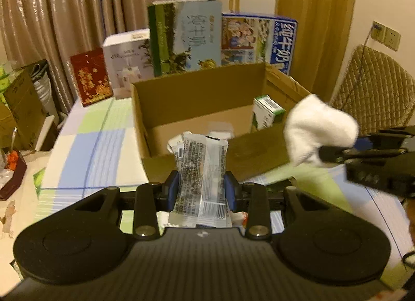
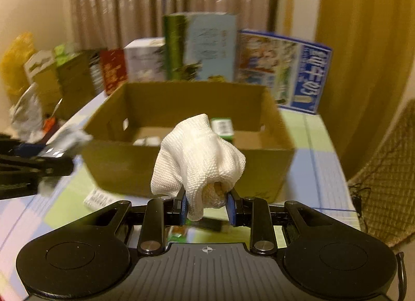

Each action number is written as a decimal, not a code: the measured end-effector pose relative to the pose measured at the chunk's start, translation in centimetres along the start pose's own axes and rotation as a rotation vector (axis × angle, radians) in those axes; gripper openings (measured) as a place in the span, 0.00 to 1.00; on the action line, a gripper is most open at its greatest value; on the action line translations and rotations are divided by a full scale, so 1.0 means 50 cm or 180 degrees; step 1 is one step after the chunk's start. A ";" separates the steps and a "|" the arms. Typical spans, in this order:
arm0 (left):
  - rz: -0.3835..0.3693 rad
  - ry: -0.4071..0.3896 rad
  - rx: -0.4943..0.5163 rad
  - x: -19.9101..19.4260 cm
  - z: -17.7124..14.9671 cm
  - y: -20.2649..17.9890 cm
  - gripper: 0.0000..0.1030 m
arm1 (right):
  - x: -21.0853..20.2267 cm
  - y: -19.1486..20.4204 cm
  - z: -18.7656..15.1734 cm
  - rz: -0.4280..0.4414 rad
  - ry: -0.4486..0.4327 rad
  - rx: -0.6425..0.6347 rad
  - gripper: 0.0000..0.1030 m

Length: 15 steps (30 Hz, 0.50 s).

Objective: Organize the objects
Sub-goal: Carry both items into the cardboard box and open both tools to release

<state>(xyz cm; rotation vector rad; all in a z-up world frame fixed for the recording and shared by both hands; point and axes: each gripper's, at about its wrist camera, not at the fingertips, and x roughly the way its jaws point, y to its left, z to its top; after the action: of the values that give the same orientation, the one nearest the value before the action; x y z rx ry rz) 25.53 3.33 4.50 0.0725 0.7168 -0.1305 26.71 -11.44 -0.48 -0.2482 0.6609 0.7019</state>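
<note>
Brown pleated curtains (image 1: 64, 2) hang behind a desk (image 1: 98, 142) covered with a checked cloth of pale green, blue and white. On it sits an open brown cardboard box (image 1: 197, 98), and behind the box stands a row of printed cartons: a dark red one (image 1: 90, 77), a white one (image 1: 127, 62), a tall green-and-blue one (image 1: 186, 36) and a blue-and-white milk carton (image 1: 259, 39). A small green-and-white carton (image 1: 267, 114) stands inside the box near its right wall.

The left gripper (image 1: 202, 192) has its jaws clamped on a clear plastic snack packet with black printed text and barcodes (image 1: 202, 166), held upright just in front of the box's near wall. The right gripper (image 2: 207, 206) has its jaws pressed on a white knitted cloth bundle (image 2: 199, 155) with something tan and rough showing at its lower opening; the bundle is held above the desk in front of the box. In the left wrist view this bundle (image 1: 316, 129) hangs near the box's right front corner. A quilted tan chair back (image 1: 373, 85) stands to the right of the desk.
</note>
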 end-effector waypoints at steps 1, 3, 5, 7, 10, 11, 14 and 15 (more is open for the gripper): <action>0.0022 -0.0012 -0.0018 0.001 0.005 0.007 0.30 | -0.001 -0.010 0.005 -0.0031 -0.0035 0.0044 0.25; 0.0052 -0.0029 -0.0061 0.003 0.014 0.020 0.30 | -0.002 -0.026 0.014 -0.0075 -0.0093 0.0104 0.25; 0.0061 -0.0044 -0.0089 0.007 0.023 0.030 0.30 | -0.003 -0.040 0.028 -0.0100 -0.0150 0.0166 0.25; 0.0084 -0.0067 -0.0121 0.012 0.033 0.039 0.30 | -0.004 -0.052 0.040 -0.0129 -0.0194 0.0243 0.25; 0.0116 -0.0100 -0.0148 0.024 0.050 0.045 0.30 | 0.001 -0.062 0.053 -0.0145 -0.0233 0.0351 0.25; 0.0115 -0.0104 -0.0150 0.029 0.055 0.044 0.30 | 0.004 -0.062 0.058 -0.0144 -0.0245 0.0362 0.25; 0.0092 -0.0107 -0.0168 0.047 0.069 0.043 0.30 | 0.009 -0.056 0.073 -0.0119 -0.0284 0.0352 0.25; 0.0086 -0.0110 -0.0162 0.053 0.074 0.041 0.30 | 0.011 -0.053 0.077 -0.0110 -0.0293 0.0345 0.25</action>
<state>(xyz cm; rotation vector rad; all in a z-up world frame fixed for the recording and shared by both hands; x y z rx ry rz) 30.19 4.69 5.60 0.0312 0.6842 -0.0874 30.65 -11.52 2.10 -0.1263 0.6035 0.6386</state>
